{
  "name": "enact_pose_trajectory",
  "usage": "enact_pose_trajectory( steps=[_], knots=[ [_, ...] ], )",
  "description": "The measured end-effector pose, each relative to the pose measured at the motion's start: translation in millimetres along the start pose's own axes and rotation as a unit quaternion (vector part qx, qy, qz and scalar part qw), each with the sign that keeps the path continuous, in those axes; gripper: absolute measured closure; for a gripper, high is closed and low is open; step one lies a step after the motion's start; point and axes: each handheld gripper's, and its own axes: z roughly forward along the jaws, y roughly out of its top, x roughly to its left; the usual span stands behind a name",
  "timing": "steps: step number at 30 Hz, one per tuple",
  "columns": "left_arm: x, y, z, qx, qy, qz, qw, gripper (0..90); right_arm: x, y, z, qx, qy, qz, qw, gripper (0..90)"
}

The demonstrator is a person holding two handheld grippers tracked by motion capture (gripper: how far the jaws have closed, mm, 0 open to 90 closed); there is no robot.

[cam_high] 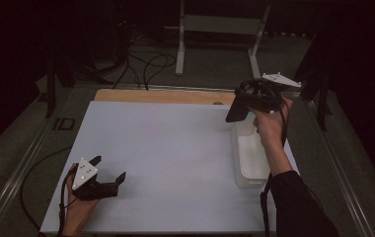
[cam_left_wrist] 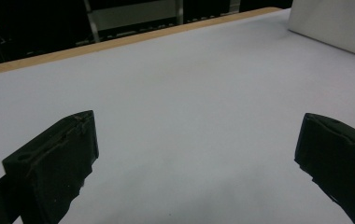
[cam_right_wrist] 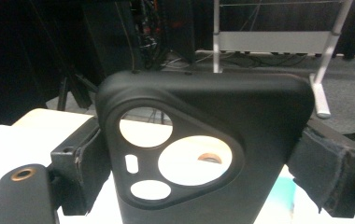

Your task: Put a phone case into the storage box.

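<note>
In the high view, the right gripper (cam_high: 242, 106) holds a black phone case (cam_high: 237, 107) in the air above the far end of a translucent white bin (cam_high: 249, 170), while the left gripper (cam_high: 107, 170) rests low over the white table (cam_high: 166, 158), jaws spread wide. The left gripper view shows those jaws far apart with bare tabletop between them. In the right gripper view, both jaws clamp the phone case (cam_right_wrist: 203, 140) by its sides, camera cutouts facing the lens.

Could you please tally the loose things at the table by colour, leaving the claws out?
Black: 1, the phone case held up in the right claw.
White: 1, the tub at the right edge of the table.
Total: 2.
</note>
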Motion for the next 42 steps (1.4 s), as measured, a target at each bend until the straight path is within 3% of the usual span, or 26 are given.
enact_pose_trajectory(
  steps=[20,42],
  knots=[
    [0.4,0.1,-0.8,-0.001,0.002,-0.002,1.0000,0.1,-13.9,0.4,3.0,0.008,-0.043,-0.024,0.9988,14.2],
    [0.7,-0.2,-1.1,0.000,0.004,-0.003,1.0000,0.1,-25.8,-7.5,17.5,0.032,-0.077,-0.027,0.9962,14.2]
  ],
)
